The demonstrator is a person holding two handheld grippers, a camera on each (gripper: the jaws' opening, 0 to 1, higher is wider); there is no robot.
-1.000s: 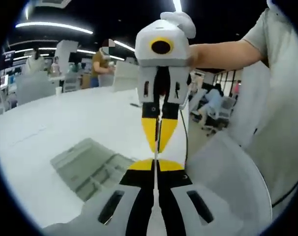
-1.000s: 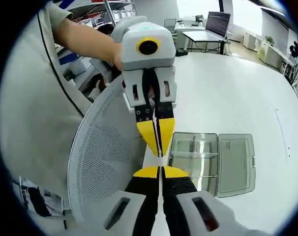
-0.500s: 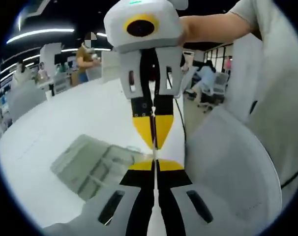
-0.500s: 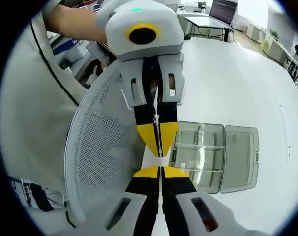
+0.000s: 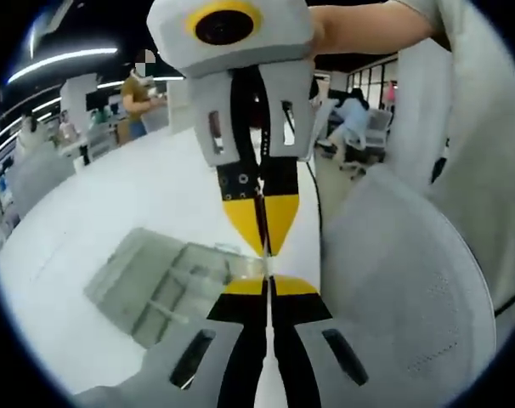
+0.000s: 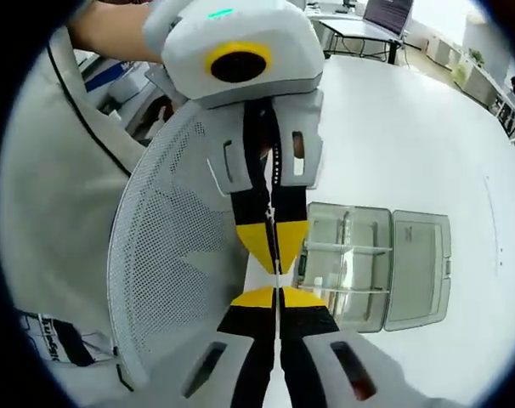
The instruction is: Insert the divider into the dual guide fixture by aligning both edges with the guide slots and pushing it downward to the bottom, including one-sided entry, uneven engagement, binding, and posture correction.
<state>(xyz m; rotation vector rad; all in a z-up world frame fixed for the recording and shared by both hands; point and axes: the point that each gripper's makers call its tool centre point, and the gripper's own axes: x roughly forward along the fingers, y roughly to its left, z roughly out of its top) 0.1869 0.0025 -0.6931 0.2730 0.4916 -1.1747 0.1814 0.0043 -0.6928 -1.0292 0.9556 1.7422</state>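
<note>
Facing each other tip to tip, the left claw (image 5: 267,285) and the right claw (image 6: 277,296) both have their jaws pressed together, with nothing visibly held between them. Just beyond the meeting tips, a clear plastic compartment box (image 6: 372,263) lies open on the white tabletop (image 6: 410,144), its lid folded flat beside it. A white mesh chair back (image 6: 172,280) stands beside the claws. No separate divider can be made out.

Ceiling strip lights (image 5: 62,59) are glowing over an open office, a broad white table (image 6: 410,144) is spreading out below, and a white mesh chair back (image 6: 172,280) is standing close by.
</note>
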